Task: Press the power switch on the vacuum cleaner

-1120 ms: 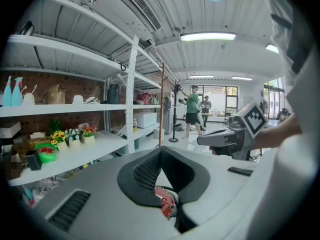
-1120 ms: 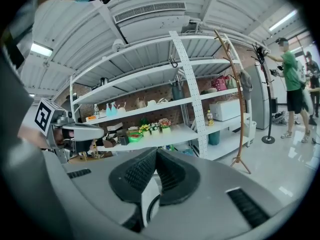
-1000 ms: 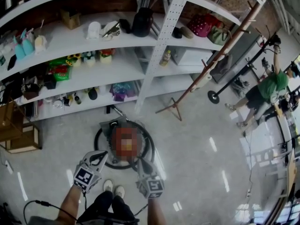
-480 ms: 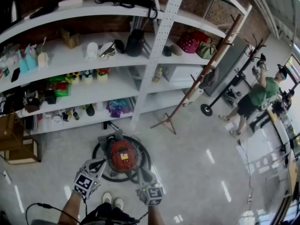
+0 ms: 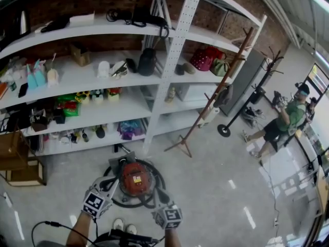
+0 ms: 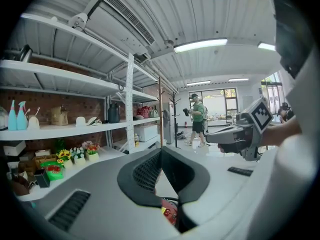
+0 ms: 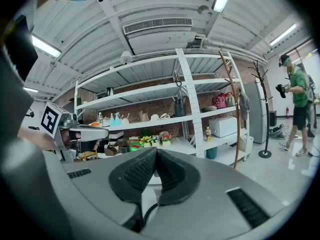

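bright ceiling strips, sharp — fisheye-warped edges

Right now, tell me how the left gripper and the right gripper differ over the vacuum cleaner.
The left gripper is by the left edge of the vacuum cleaner; the right gripper is by its right edge. Below the left gripper's jaws the red body shows; below the right gripper's jaws, only a black hose. Both are shut and hold nothing.

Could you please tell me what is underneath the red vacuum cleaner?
The vacuum cleaner stands on the pale floor, with a black hose coiled around it. Its body covers whatever lies directly beneath, so its wheels or base cannot be seen.
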